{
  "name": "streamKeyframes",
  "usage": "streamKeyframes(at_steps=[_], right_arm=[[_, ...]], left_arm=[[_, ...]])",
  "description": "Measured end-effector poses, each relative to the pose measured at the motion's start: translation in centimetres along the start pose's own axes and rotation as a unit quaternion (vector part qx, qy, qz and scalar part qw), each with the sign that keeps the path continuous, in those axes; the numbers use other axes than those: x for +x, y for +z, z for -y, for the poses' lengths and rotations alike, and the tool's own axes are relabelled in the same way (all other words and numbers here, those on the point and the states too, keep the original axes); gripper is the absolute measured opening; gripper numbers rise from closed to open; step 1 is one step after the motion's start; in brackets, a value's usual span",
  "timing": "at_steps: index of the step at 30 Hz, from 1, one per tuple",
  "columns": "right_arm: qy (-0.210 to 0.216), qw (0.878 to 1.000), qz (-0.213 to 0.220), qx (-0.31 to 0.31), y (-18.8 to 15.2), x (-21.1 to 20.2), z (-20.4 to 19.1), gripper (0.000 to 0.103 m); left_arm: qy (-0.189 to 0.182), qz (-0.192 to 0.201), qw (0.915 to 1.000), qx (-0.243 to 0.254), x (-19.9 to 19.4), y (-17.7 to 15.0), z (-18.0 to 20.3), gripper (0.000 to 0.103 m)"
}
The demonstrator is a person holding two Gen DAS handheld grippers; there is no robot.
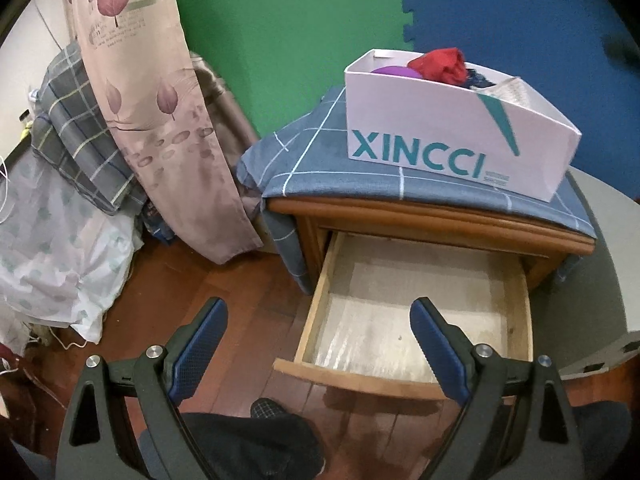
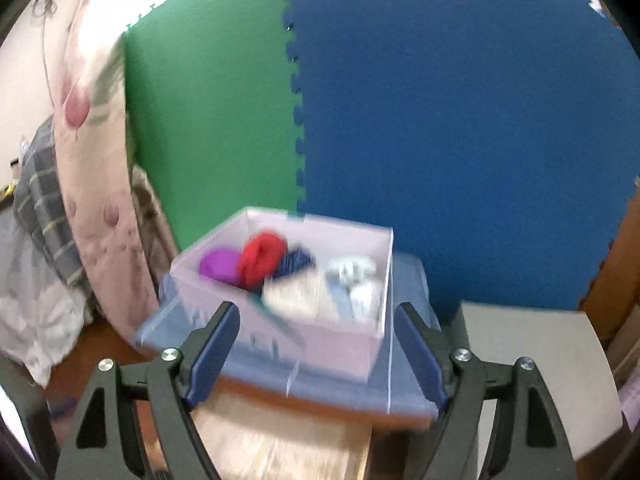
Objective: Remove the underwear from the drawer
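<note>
**Drawer bare, underwear sitting in the box above it**

We see the drawer (image 1: 416, 320) pulled out and holding nothing; the underwear (image 2: 262, 258) lies rolled in the white box (image 1: 448, 136) on the cabinet directly above the drawer. Our left tongs (image 1: 318, 350) hang spread over the drawer's front, gripping nothing. Our right tongs (image 2: 316, 350) are spread too, with the near wall of the box behind the gap and nothing between the pads.

We judge the rolls soft, light and easily squashed, so a pinch across the middle of one roll should hold it (an edge grab might unroll it).

The left view shows the drawer's bare floor. The right view, though blurred, looks down into the box and shows purple, red, dark blue and pale rolls.
</note>
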State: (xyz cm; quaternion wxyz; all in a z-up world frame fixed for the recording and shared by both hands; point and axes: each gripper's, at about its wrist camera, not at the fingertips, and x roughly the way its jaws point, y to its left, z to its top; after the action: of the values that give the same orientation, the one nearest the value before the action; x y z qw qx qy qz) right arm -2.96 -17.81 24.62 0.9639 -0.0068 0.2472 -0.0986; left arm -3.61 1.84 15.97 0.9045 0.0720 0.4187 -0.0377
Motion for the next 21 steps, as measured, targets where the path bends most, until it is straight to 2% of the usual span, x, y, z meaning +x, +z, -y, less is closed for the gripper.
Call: streamKeyframes(at_steps=[3, 6, 9, 13, 15, 21], right_arm=[[-0.013, 1.0, -0.024, -0.006, -4.3, -1.3, -0.6, 0.082], [-0.016, 0.997, -0.07, 0.018, -8.3, -1.8, -0.5, 0.082], [-0.011, 0.994, -0.096, 0.049, -11.3, -2.4, -0.2, 0.082], [-0.018, 0.992, -0.115, 0.052, -13.7, -2.9, -0.4, 0.082], [-0.006, 0.99, -0.129, 0.055, -14.6, -2.9, -0.8, 0.082], [-0.003, 0.988, -0.148, 0.034, -15.9, -2.4, -2.6, 0.082]], left_arm=[[-0.008, -0.001, 1.0, -0.003, -0.9, -0.9, 0.2, 0.092], [-0.017, -0.006, 0.9998, -0.004, -1.6, -1.8, 0.4, 0.092], [-0.018, -0.01, 0.9998, -0.003, -2.1, -2.6, 0.7, 0.092], [-0.02, -0.014, 0.9997, 0.001, -2.5, -3.3, 1.1, 0.092], [-0.018, -0.012, 0.9998, 0.005, -2.8, -3.4, 1.3, 0.092], [-0.016, -0.006, 0.9998, 0.009, -3.4, -3.4, 1.5, 0.092]])
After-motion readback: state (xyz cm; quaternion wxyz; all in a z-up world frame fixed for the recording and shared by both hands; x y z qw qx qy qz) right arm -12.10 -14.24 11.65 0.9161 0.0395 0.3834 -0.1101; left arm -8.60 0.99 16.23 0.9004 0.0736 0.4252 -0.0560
